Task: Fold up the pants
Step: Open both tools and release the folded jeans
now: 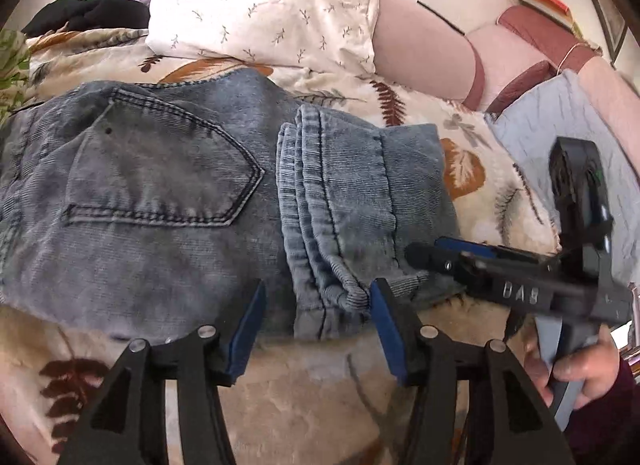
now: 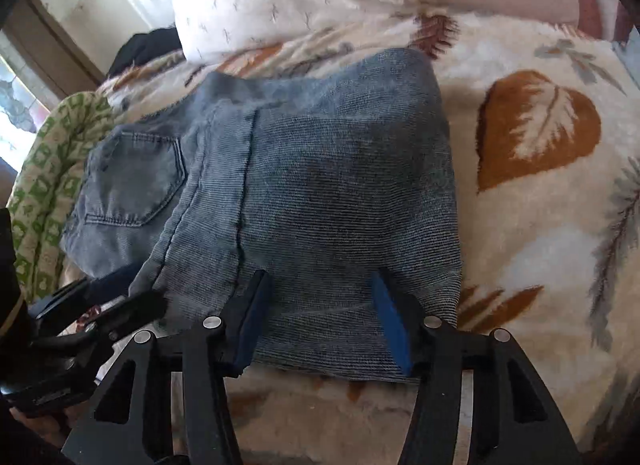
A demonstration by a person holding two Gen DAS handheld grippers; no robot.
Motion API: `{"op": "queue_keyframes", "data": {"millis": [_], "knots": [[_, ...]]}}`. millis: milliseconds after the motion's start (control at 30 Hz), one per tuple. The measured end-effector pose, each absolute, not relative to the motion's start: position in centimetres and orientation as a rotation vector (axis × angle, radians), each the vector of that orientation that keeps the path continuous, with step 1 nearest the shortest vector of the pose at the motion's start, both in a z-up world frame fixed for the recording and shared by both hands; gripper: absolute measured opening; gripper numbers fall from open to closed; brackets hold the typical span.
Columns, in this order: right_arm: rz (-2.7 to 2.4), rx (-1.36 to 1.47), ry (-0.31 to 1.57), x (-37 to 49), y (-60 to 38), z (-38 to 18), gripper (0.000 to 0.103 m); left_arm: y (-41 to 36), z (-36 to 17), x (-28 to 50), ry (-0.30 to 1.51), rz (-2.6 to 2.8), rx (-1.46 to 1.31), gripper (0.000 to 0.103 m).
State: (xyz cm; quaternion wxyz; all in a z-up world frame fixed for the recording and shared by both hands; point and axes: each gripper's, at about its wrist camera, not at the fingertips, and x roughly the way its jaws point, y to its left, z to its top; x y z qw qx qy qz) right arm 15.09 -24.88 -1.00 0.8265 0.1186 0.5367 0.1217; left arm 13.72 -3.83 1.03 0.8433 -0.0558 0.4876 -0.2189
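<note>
Blue-grey jeans lie folded on a leaf-patterned blanket, back pocket up, with the leg cuffs laid over the seat part. My left gripper is open at the jeans' near edge, its blue pads on either side of the cuff hem. The right gripper shows in the left wrist view at the right, at the folded edge. In the right wrist view the jeans fill the middle, and my right gripper is open over their near edge. The left gripper shows at lower left.
A white patterned pillow and pink bolsters lie beyond the jeans. A light blue cloth is at the right, a black garment at far left. A green-patterned cloth lies left of the jeans.
</note>
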Motion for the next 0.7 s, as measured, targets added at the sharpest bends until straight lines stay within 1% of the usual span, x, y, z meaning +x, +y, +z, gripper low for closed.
{"op": "queue_keyframes", "data": {"millis": [33, 100, 200, 233, 267, 333, 400, 500, 633, 667, 700], "knots": [[0.262, 0.259, 1.155, 15.2, -25.0, -0.4, 0.053, -3.3, 1.4, 13.4, 1.025, -0.461, -0.121, 0.059], [0.289, 0.33, 1.154, 15.2, -25.9, 0.2, 0.053, -2.1, 2.4, 12.5, 0.993, -0.437, -0.099, 0.059], [0.3, 0.494, 1.072, 14.9, -28.2, 1.7, 0.053, -1.1, 3.7, 12.2, 0.951, -0.444, -0.1, 0.059], [0.298, 0.534, 1.045, 15.2, -29.0, 2.4, 0.054, -1.2, 4.2, 12.2, 0.941, -0.455, -0.107, 0.061], [0.303, 0.56, 1.021, 15.5, -29.5, 3.0, 0.054, -1.4, 4.8, 12.3, 0.923, -0.469, -0.114, 0.064], [0.329, 0.597, 0.987, 16.7, -29.9, 4.0, 0.054, -2.3, 5.6, 12.9, 0.894, -0.474, -0.11, 0.068], [0.351, 0.606, 0.982, 18.0, -29.5, 4.4, 0.054, -4.1, 5.7, 14.1, 0.888, -0.502, -0.098, 0.068], [0.409, 0.692, 0.988, 20.5, -29.1, 3.7, 0.054, -6.9, 3.8, 16.0, 0.948, -0.505, -0.037, 0.068], [0.371, 0.756, 1.095, 24.8, -28.8, -0.3, 0.053, -7.7, 0.0, 17.3, 1.062, -0.466, 0.01, 0.068], [0.362, 0.763, 1.086, 25.6, -29.1, -1.1, 0.051, -7.6, -0.7, 17.2, 1.068, -0.472, 0.012, 0.068], [0.342, 0.765, 1.071, 26.5, -29.3, -1.8, 0.051, -7.6, -0.9, 17.1, 1.051, -0.48, 0.017, 0.068]]}}
